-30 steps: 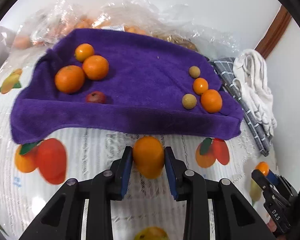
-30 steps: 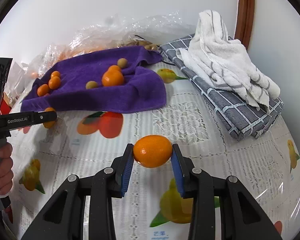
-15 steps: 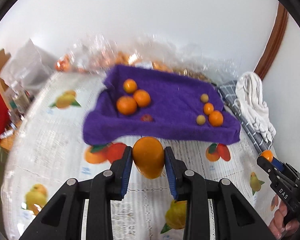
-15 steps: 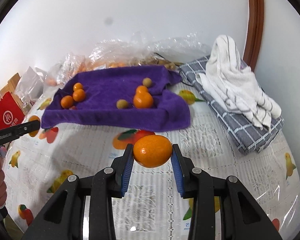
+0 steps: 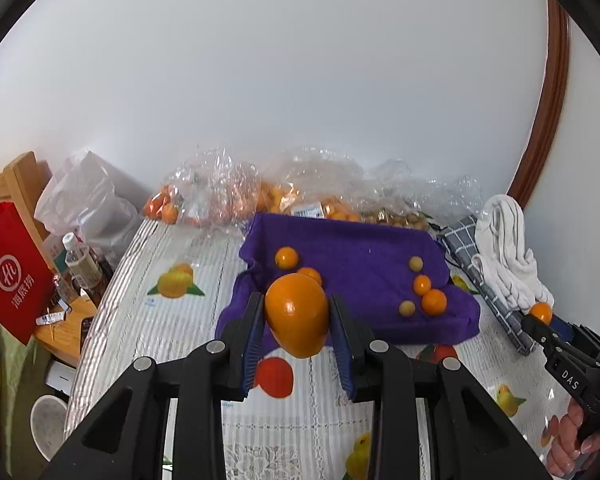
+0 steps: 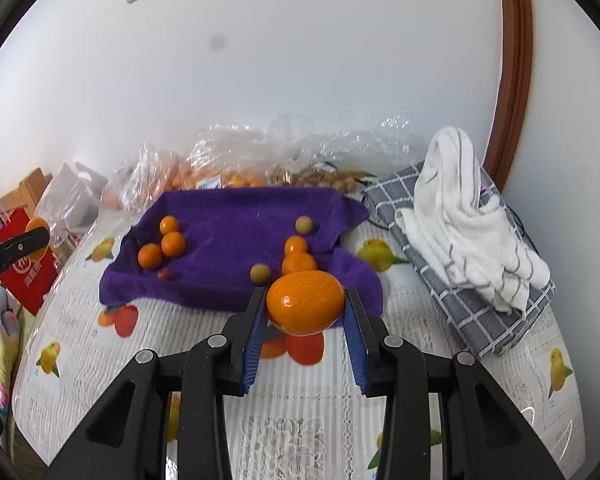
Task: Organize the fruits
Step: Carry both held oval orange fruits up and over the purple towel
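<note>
White lace-patterned cloth printed with fruit covered the table (image 6: 440,364), which ran back to a plain pale wall. Across its far middle lay a purple towel (image 6: 236,216), spread flat with its edges rumpled. Behind the towel, against the wall, sat crinkled clear plastic bags (image 6: 236,152) with more orange fruit inside. To the right of the towel lay a grey checked cloth (image 6: 480,312) with a white striped towel (image 6: 460,216) heaped on top of it. Off the table's left edge stood a red paper bag (image 5: 12,276).

On the purple towel, two loose groups of fruit lay well apart. Toward the left were three small oranges (image 6: 173,243) close together, with a tiny red fruit (image 6: 165,274) just in front of them. Toward the right were two more oranges (image 6: 296,245), one touching the other, and two small pale yellow-green round fruits (image 6: 260,272) near them.

Nearest the viewer, a person held two black grippers with blue pads above the table, in front of the towel. One, the left gripper (image 5: 298,322), was clamped on an egg-shaped orange (image 5: 297,314), pads pressing both sides. Its twin, the right gripper (image 6: 305,309), gripped a rounder orange fruit (image 6: 305,304) the same way. Both fruits were off the tablecloth.
</note>
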